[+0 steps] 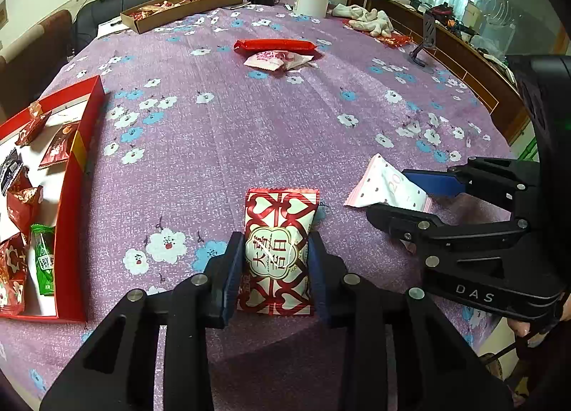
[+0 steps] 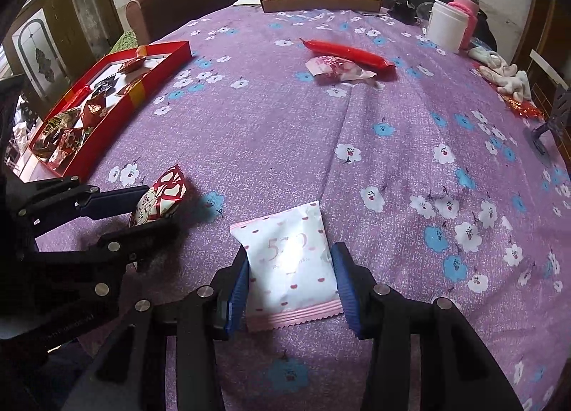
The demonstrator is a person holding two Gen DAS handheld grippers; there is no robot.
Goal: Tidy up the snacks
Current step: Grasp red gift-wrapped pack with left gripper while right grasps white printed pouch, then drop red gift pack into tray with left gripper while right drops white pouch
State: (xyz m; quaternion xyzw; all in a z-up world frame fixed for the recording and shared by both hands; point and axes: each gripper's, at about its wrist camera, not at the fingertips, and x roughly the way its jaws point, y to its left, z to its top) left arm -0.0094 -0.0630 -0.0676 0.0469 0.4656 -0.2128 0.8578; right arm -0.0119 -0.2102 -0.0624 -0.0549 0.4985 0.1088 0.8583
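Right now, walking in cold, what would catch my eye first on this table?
Two black hand-held grippers each clamp a snack at the near edge of the purple flowered tablecloth: the left gripper grips a red-and-white heart-patterned packet, the right gripper a white packet with pink dots. A red tray of wrapped snacks sits to the left, and a long red wrapped stick lies farther back.

Two hand-held tongs, both angled downward, each clamped on a packet

Left tongs: black frame, blue pads pressed against both sides of the red-and-white heart packet, held just left of the right tongs; no hand in view. Right tongs: same build, pads bearing on both edges of the white pink-dotted packet, set near and right of the left tongs; fingertips of the person's hand show under its body.
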